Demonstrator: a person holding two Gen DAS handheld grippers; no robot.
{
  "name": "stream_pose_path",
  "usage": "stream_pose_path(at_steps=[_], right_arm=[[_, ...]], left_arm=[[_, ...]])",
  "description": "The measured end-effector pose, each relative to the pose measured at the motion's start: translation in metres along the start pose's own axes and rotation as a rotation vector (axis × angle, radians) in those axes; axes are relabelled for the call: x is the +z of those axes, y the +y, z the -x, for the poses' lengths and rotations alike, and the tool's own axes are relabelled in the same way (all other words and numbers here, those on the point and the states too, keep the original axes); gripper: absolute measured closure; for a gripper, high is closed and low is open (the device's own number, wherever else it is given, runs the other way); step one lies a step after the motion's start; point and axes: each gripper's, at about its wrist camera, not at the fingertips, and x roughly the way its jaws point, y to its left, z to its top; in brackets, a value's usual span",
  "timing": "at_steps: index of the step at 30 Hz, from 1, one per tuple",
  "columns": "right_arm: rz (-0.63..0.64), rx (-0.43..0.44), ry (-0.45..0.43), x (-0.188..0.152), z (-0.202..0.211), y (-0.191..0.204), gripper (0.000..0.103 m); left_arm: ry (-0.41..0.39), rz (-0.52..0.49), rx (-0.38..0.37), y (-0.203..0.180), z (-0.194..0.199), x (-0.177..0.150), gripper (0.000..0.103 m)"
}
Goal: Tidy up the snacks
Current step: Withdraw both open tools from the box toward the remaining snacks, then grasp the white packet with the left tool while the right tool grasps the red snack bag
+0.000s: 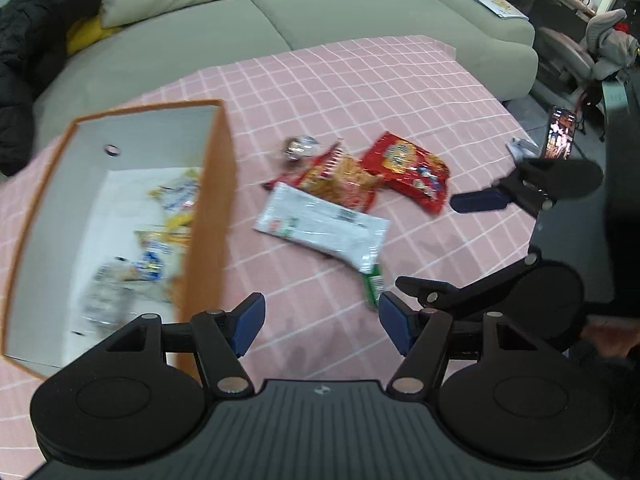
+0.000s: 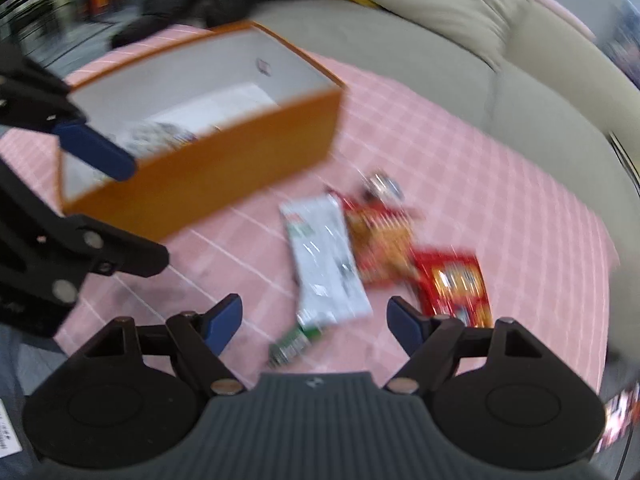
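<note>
While both tools hang above the pink checked table (image 1: 360, 80), the left hand-held gripper (image 1: 322, 324) stands spread with nothing between its blue pads, and the right hand-held gripper (image 2: 316, 322) is likewise spread and empty. Off to the left of the left hand-held gripper sits the orange box (image 1: 212, 200), with several snacks already lying inside it. Just ahead of the right hand-held gripper lies the white and green packet (image 2: 324, 268), its green end nearest the jaws; beyond it are an orange-red bag (image 2: 380, 248) and a red packet (image 2: 456, 280), with a small silvery wrapped piece (image 2: 382, 186) farther off. I judge this to be the reach between drops: the next move calls for lowering one spread tool over the white packet, pinching it, then carrying it across into the box.
</note>
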Motion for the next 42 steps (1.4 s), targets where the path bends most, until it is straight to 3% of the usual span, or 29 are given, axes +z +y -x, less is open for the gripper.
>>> stream_pose_path(at_steps=[8, 17, 31, 37, 40, 42], right_arm=[[-0.200, -0.088, 0.048, -0.059, -0.028, -0.034, 0.026], [-0.267, -0.112, 0.130, -0.075, -0.057, -0.056, 0.026], [-0.208, -0.057, 0.060, -0.019, -0.067, -0.084, 0.026], [-0.107, -0.087, 0.074, 0.006, -0.092, -0.097, 0.026], [-0.049, -0.078, 0.148, 0.015, -0.113, -0.113, 0.014], [-0.049, -0.072, 0.176, 0.016, -0.124, -0.125, 0.014]], left_arm=[[0.030, 0.039, 0.016, -0.020, -0.050, -0.011, 0.026], [0.091, 0.082, 0.035, -0.007, -0.086, -0.011, 0.026], [-0.004, 0.199, 0.008, 0.023, -0.093, 0.010, 0.026], [0.076, 0.367, -0.012, 0.033, -0.118, 0.034, 0.026], [0.126, 0.465, 0.011, 0.035, -0.131, 0.046, 0.022], [0.143, 0.516, 0.010, 0.035, -0.139, 0.051, 0.020]])
